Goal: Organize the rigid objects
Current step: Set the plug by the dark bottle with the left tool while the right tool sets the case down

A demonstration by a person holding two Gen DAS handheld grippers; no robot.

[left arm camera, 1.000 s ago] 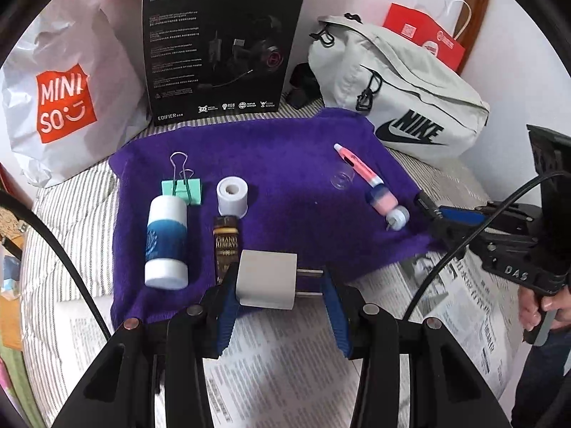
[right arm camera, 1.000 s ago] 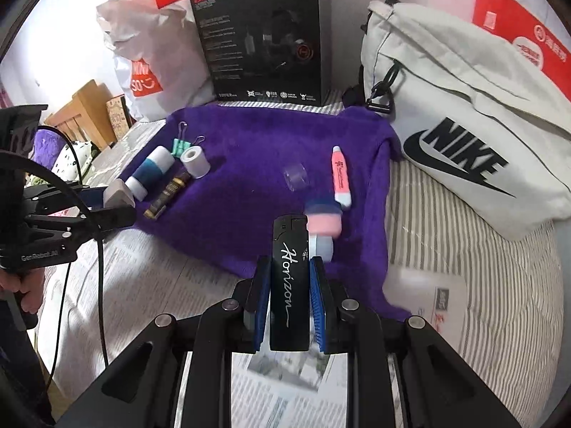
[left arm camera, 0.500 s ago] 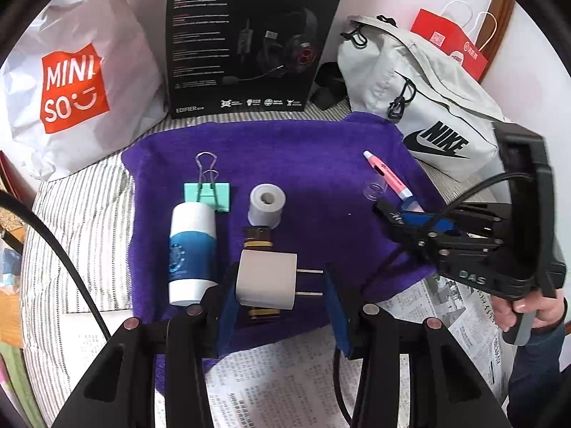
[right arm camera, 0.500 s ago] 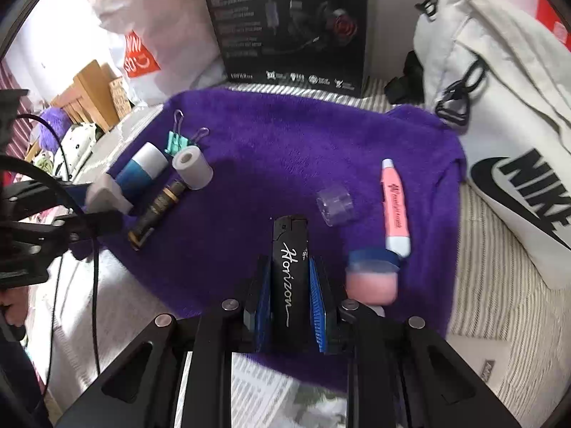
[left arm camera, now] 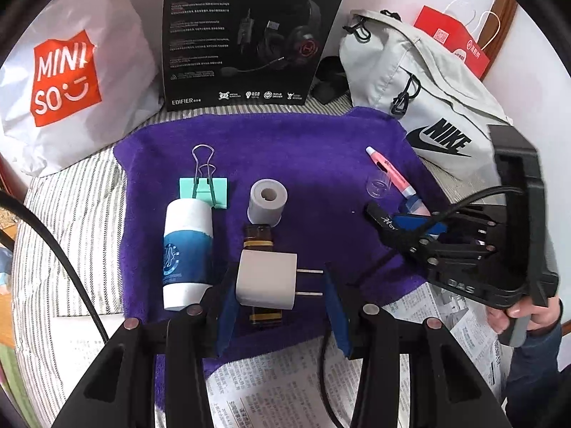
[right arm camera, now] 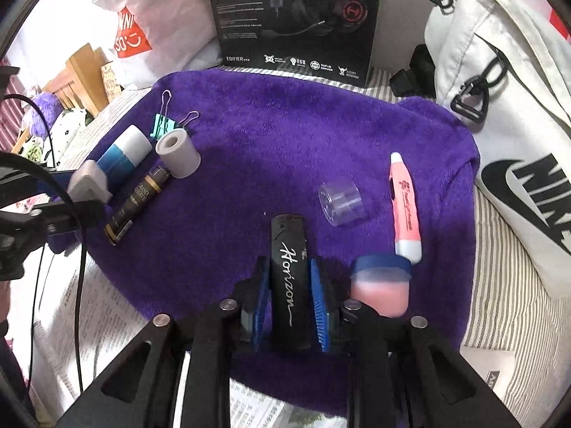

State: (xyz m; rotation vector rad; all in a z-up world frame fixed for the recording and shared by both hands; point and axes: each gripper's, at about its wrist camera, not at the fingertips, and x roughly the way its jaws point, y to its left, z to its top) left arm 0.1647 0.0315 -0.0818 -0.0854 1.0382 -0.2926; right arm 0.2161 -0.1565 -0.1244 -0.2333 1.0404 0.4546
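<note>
My left gripper (left arm camera: 282, 296) is shut on a white charger plug (left arm camera: 266, 280), held over the near edge of the purple towel (left arm camera: 303, 149), just above a dark brown tube (left arm camera: 258, 235). Beside it lie a blue-and-white bottle (left arm camera: 187, 249), a green binder clip (left arm camera: 203, 187) and a grey tape roll (left arm camera: 267, 201). My right gripper (right arm camera: 289, 285) is low on the towel with a black lighter (right arm camera: 289, 249) between its jaws. The jaws are opening and thin gaps show at the pads. A pink jar with a blue lid (right arm camera: 380, 285), a pink highlighter (right arm camera: 405, 203) and a clear cap (right arm camera: 340, 201) lie to its right.
A black headset box (left arm camera: 249, 32) stands behind the towel, with a white Miniso bag (left arm camera: 67, 82) to its left and a grey Nike bag (left arm camera: 428, 107) to its right. Newspaper (left arm camera: 285, 385) covers the striped bed near me. A hand (left arm camera: 531, 314) grips the right tool.
Both grippers moved forward over the towel. The right one sank and set the lighter down beside the pink jar, and its pads eased apart. The left kept its hold on the plug.
</note>
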